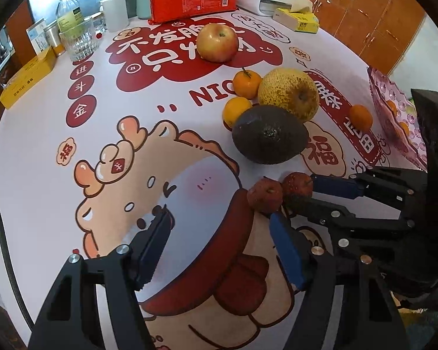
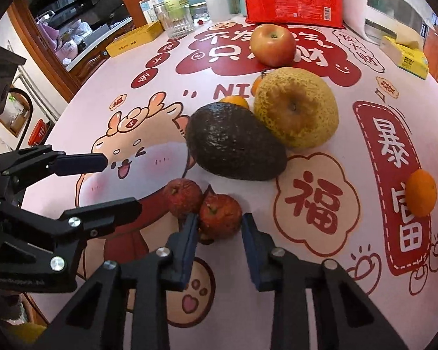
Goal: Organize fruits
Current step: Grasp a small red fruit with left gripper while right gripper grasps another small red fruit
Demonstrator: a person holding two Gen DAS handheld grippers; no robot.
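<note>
Fruits lie loose on the printed tablecloth (image 2: pixel 315 262). Nearest, the right gripper (image 2: pixel 220 218), pitched steeply down, has its pads pressed on either side of one small red fruit (image 2: pixel 222 208), which touches its twin (image 2: pixel 182 199). Best to lift straight up, so the twin and the avocado (image 2: pixel 236 143) just behind are not nudged. The left gripper (image 1: pixel 222 248) hangs beside, half spread and empty, also angled down. Farther off, a pink dish (image 1: pixel 394 99) seems the likely goal.
</note>
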